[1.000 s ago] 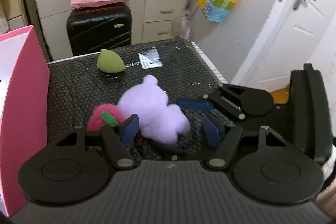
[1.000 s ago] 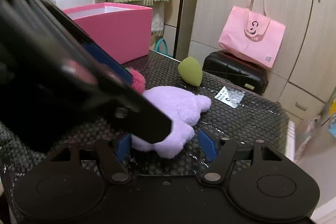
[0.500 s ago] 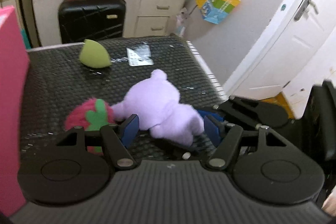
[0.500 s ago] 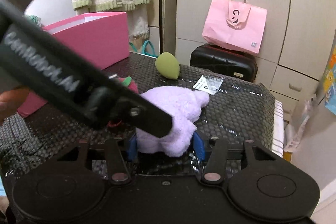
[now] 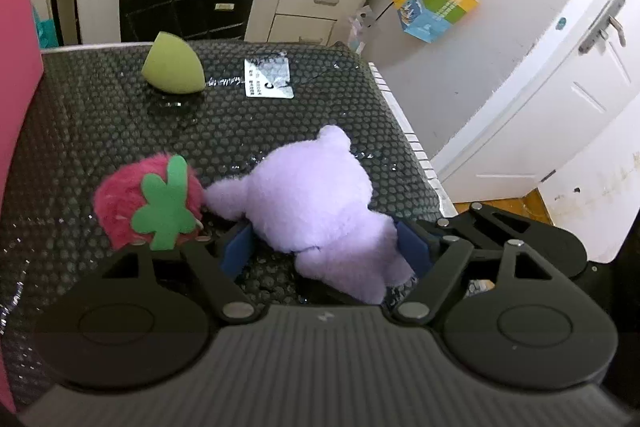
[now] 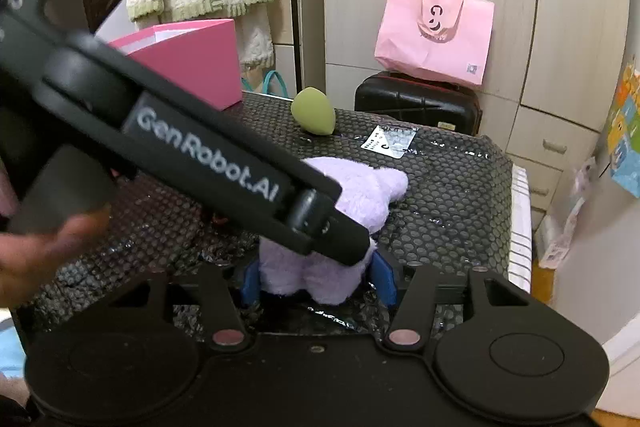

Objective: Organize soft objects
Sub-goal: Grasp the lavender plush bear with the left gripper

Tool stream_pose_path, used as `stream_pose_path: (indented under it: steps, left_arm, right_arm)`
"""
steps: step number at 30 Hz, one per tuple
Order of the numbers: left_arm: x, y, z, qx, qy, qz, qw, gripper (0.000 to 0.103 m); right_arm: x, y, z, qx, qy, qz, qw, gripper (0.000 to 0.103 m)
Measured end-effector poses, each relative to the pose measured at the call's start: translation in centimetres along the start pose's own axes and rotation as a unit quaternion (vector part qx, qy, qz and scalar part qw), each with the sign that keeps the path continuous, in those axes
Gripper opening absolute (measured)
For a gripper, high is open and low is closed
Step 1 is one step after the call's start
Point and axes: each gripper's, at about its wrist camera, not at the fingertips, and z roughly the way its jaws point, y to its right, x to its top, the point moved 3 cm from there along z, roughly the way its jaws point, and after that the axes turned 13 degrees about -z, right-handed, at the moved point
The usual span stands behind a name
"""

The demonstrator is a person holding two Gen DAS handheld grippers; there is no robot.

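A purple plush toy (image 5: 316, 203) lies on the black bubble-wrap table top (image 5: 88, 123). My right gripper (image 6: 318, 279) is shut on its lower end (image 6: 312, 275), blue pads pressed into the fur. My left gripper (image 5: 324, 247) is open around the same plush, its blue pads on either side. A pink plush strawberry (image 5: 148, 199) with a green leaf lies just left of the purple plush. A green egg-shaped sponge (image 5: 172, 67) sits farther back; it also shows in the right wrist view (image 6: 313, 111). The left gripper's body (image 6: 200, 155) crosses the right wrist view and hides the strawberry.
A pink open box (image 6: 192, 63) stands at the table's left side. A white label (image 5: 268, 83) lies near the sponge. Behind the table stand a black suitcase (image 5: 188, 3) with a pink bag (image 6: 434, 35) on top, cabinets, and a white door (image 5: 560, 87) on the right.
My right gripper has closed from open onto the purple plush's lower end. My left gripper has moved in closer, so the plush sits between its open pads.
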Motion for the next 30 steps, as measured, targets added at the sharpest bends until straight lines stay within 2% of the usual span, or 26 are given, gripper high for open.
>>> stream_pose_path:
  steps: [4,8,11,17,30]
  left_arm:
    - [-0.3,0.0,0.2,-0.001,0.006,0.005,1.0,0.076]
    - [-0.6,0.1,0.3,-0.004,0.013,0.014,0.9998,0.069]
    - [-1.1,0.6,0.1,0.002,0.022,0.033,0.9992,0.057]
    - [-1.8,0.9,-0.6,-0.007,0.02,0.038,0.9991,0.056]
    - [-5.0,1.6,-4.9,-0.032,0.023,0.055,0.9977,0.056]
  right_arm:
    - [0.0,0.5,0.8,-0.003,0.001,-0.005,1.0,0.076]
    - [0.2,0.7,1.6,0.005,0.009,-0.001,1.0,0.076]
    - [0.1,0.5,1.6,0.011,0.017,0.007,1.0,0.057]
    - [-0.2,-0.1,0.7,0.004,0.024,0.028,0.999,0.056]
    - [-0.4,-3.1,-3.3,-0.023,0.026,0.028,0.999,0.056]
